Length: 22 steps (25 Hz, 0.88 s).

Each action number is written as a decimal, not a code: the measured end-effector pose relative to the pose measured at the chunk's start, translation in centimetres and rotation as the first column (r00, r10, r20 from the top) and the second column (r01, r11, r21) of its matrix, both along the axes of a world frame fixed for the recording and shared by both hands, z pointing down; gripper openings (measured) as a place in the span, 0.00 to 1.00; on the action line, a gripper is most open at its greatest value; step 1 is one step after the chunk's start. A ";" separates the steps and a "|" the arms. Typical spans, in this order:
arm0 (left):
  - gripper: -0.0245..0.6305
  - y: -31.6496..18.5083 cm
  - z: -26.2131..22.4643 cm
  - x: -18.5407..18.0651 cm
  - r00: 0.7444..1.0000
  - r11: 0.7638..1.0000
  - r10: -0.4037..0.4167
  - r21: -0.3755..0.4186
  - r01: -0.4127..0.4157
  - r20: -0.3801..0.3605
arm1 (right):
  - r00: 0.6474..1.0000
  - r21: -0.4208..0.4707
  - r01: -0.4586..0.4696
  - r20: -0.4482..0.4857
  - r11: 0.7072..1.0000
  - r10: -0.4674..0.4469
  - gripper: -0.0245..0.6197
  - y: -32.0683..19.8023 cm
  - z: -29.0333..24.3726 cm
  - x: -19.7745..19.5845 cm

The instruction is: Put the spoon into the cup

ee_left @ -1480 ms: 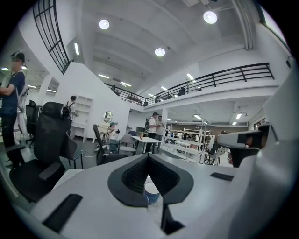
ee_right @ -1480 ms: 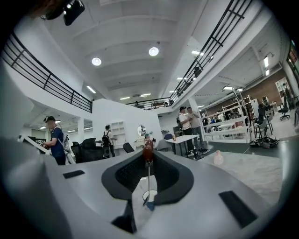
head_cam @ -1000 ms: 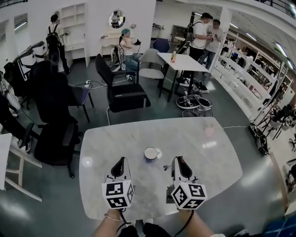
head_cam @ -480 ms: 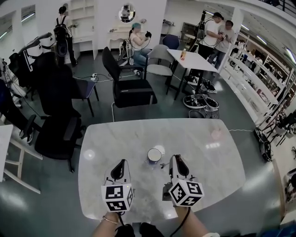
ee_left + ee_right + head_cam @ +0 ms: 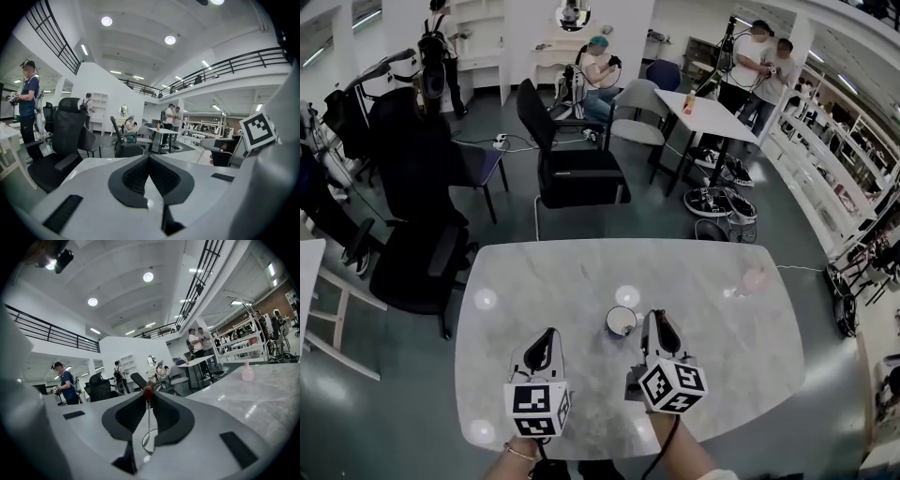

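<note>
Right now the spoon (image 5: 148,393) is pinched at the tips of my right tongs (image 5: 655,324), its thin stem hanging down between the pads. The cup (image 5: 621,322) stands just left of those tips on the marble surface (image 5: 581,272). My left tongs (image 5: 545,339) are further left, near the cup, closed with nothing between them. A pink bottle (image 5: 754,278) stands well apart at the far right.
</note>
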<state>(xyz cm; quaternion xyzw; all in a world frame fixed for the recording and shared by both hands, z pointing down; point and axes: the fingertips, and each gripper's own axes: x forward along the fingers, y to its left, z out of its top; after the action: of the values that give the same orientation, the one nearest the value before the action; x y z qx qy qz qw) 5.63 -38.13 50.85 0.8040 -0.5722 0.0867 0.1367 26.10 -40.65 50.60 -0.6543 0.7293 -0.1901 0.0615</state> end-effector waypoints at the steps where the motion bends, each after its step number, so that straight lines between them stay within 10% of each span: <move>1: 0.06 0.0 0.4 0.1 1.000 1.000 -0.003 -0.008 0.003 -0.001 | 1.000 -0.005 0.000 -0.002 1.000 0.000 0.14 -0.3 0.5 0.1; 22: 0.06 0.1 4.2 -0.5 0.999 0.996 -0.053 -0.074 0.052 -0.012 | 1.000 -0.084 0.016 -0.013 0.996 -0.017 0.14 -2.5 7.5 -0.3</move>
<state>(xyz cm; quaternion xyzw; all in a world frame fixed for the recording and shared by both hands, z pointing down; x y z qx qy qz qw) 5.17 -38.06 55.04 0.7837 -0.5885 0.0988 0.1724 25.76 -43.10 58.11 -0.6515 0.7266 -0.2165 0.0275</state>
